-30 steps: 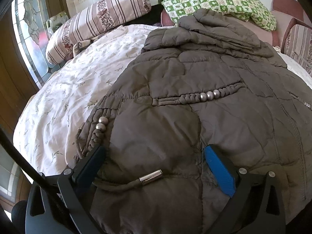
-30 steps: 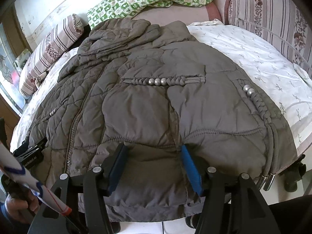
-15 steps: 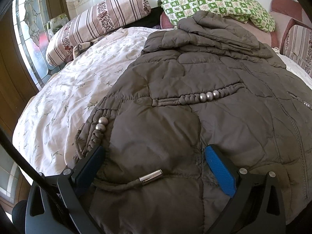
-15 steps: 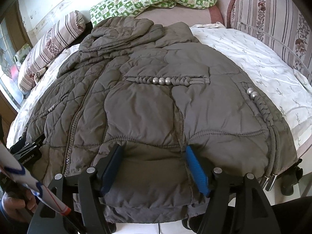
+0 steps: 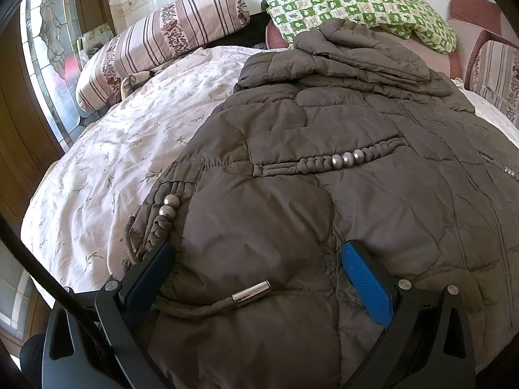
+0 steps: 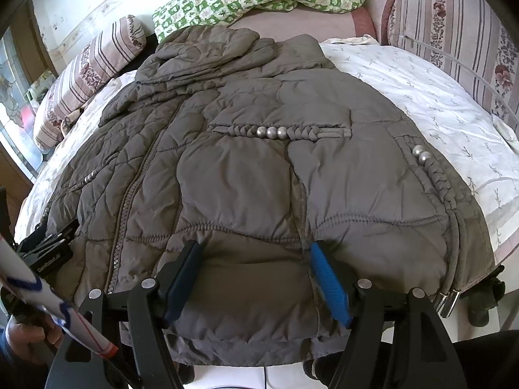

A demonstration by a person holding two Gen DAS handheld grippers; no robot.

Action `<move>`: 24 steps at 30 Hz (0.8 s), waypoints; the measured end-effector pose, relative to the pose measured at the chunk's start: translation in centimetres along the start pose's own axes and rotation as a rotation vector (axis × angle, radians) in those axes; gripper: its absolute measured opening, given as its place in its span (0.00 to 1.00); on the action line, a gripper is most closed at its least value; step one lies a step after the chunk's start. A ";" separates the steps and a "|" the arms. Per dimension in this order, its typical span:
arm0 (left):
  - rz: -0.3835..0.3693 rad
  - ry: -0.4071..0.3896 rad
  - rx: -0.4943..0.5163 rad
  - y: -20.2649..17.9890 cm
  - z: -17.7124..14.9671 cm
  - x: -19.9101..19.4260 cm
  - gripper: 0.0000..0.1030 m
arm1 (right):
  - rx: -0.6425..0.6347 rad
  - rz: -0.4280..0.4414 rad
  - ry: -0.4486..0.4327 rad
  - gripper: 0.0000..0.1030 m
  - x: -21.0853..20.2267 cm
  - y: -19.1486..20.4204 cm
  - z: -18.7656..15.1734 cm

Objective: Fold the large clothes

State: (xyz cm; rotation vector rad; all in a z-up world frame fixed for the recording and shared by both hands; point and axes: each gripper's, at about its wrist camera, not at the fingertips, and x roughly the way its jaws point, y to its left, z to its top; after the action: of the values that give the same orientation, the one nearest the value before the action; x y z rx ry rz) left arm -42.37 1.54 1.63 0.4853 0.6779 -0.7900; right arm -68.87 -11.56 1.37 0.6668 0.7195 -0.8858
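A large grey-brown quilted jacket (image 5: 324, 136) lies spread flat on the bed, hood toward the pillows; it also fills the right wrist view (image 6: 246, 168). My left gripper (image 5: 256, 259) is open, its blue pads straddling the jacket's hem near a drawcord with a metal tip (image 5: 251, 293). My right gripper (image 6: 253, 259) is open over the hem band at the jacket's other side, right of the zipper (image 6: 129, 201). The left gripper's body (image 6: 48, 253) shows at the left edge of the right wrist view.
The bed has a white floral sheet (image 5: 107, 162). A striped bolster (image 5: 162, 39) and a green checked pillow (image 5: 356, 6) lie at the head. A striped cushion (image 6: 454, 42) stands at the right. A stained-glass window (image 5: 48, 48) is at the left.
Both grippers have shifted slightly forward over the hem; the right one has risen a little. The jacket has not moved and neither gripper has closed.
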 end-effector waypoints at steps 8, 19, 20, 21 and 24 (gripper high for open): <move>0.001 -0.001 0.000 -0.1 0.0 0.0 1.00 | 0.000 0.009 0.002 0.73 -0.2 -0.1 -0.2; 0.000 -0.002 0.001 0.0 -0.1 -0.1 1.00 | -0.012 0.009 -0.001 0.75 -0.4 0.1 -0.4; -0.001 -0.001 0.001 0.0 0.0 0.0 1.00 | -0.013 0.010 -0.001 0.75 -0.4 0.0 -0.4; -0.001 0.000 0.000 -0.1 0.0 -0.1 1.00 | -0.013 0.011 -0.001 0.75 -0.5 0.0 -0.4; -0.001 0.001 0.003 -0.1 0.0 -0.1 1.00 | -0.015 0.011 0.000 0.75 -0.5 0.0 -0.4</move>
State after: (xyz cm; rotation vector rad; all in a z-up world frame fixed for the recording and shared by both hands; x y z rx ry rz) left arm -42.50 1.52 1.69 0.4881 0.6784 -0.7915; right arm -69.23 -11.05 1.54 0.6569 0.7208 -0.8693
